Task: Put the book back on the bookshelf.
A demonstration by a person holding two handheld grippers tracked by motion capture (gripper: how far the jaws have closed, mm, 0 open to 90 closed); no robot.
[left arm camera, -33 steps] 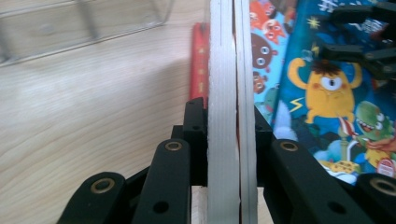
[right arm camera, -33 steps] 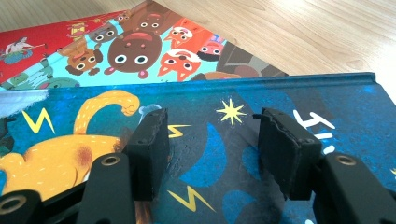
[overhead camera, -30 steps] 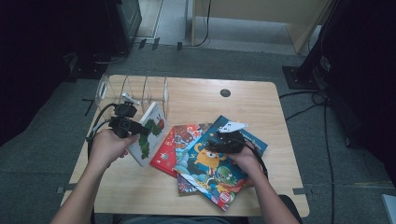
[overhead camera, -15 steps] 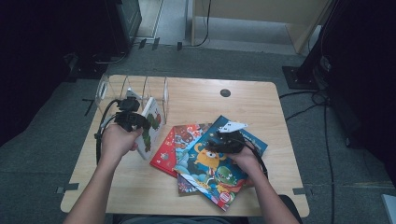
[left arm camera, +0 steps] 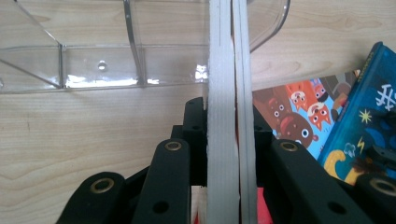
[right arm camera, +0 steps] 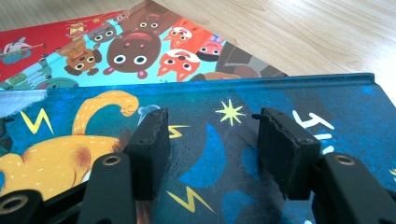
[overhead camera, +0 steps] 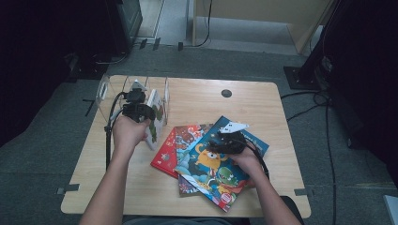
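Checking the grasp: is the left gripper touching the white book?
Touching. The left gripper view shows the left gripper with jaws pressed against both sides of the white book.

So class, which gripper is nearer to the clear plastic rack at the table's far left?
Left. The left gripper, shut on a thin book, is right at the clear rack. The right gripper rests open on the blue book, well away.

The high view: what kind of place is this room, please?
Probably a lab or studio set up for recording, not a home: a lone wooden table on grey carpet, loose cables across the floor, and dark equipment stands around it.
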